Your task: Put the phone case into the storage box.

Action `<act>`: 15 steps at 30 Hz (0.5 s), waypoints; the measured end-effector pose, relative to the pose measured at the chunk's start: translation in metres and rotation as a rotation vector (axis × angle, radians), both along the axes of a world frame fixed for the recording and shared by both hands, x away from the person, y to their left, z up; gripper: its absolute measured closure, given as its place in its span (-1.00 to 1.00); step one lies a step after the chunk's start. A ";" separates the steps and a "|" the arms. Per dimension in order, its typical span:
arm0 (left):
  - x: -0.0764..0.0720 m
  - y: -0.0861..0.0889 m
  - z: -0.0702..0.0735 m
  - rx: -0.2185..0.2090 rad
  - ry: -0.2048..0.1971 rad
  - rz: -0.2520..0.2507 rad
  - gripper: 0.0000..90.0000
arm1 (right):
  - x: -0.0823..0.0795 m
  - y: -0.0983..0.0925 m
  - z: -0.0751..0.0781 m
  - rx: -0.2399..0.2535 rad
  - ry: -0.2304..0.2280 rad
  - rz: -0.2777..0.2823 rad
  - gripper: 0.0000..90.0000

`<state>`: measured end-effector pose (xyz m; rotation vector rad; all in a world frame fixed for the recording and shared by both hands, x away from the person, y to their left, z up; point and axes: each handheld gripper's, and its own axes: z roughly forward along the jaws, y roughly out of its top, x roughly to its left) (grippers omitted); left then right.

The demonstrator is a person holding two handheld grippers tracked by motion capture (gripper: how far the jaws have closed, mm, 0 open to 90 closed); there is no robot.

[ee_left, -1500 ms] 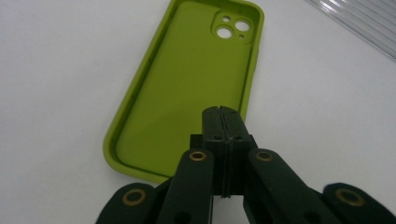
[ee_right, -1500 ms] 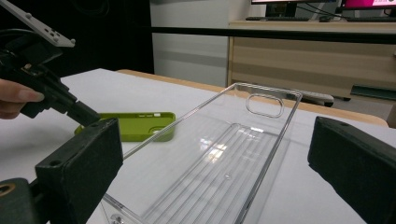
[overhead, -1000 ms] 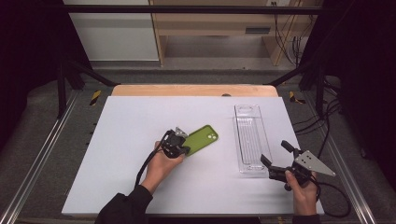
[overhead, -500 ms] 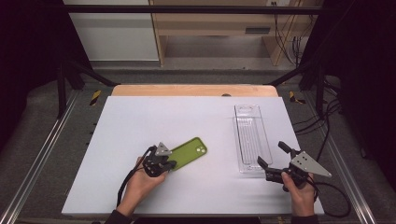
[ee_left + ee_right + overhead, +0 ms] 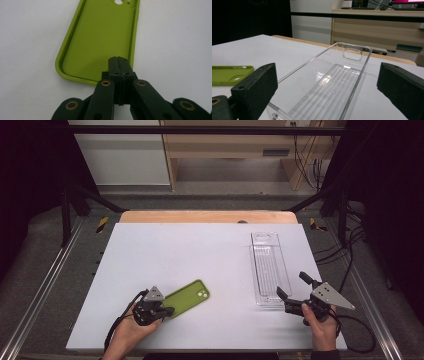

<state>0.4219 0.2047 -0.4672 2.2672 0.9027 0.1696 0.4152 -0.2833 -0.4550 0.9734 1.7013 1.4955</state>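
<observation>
A lime-green phone case (image 5: 187,296) lies open side up on the white table (image 5: 200,250), left of the middle and near the front. My left gripper (image 5: 166,311) is at its near end, shut. In the left gripper view the closed jaw tips (image 5: 118,59) sit over the inside of the case (image 5: 100,42), close to a near corner; nothing shows between them. A clear plastic tray (image 5: 270,267) lies lengthwise at the right. My right gripper (image 5: 291,284) stands open just before the tray's near end (image 5: 332,85), and the case (image 5: 229,73) shows off to its left.
A wooden strip (image 5: 205,216) runs along the table's far edge. Metal rails (image 5: 45,280) flank the table on both sides. Cables (image 5: 345,270) hang off the right side. The white surface between the case and the tray is bare.
My left hand has pulled back toward the front left of the table, and the green case has slid along with it. The right gripper and the clear tray have stayed put.
</observation>
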 end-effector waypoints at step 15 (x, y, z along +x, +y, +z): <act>-0.005 0.004 0.015 0.033 -0.095 0.002 0.99 | -0.001 -0.003 0.002 0.011 -0.013 -0.004 -0.92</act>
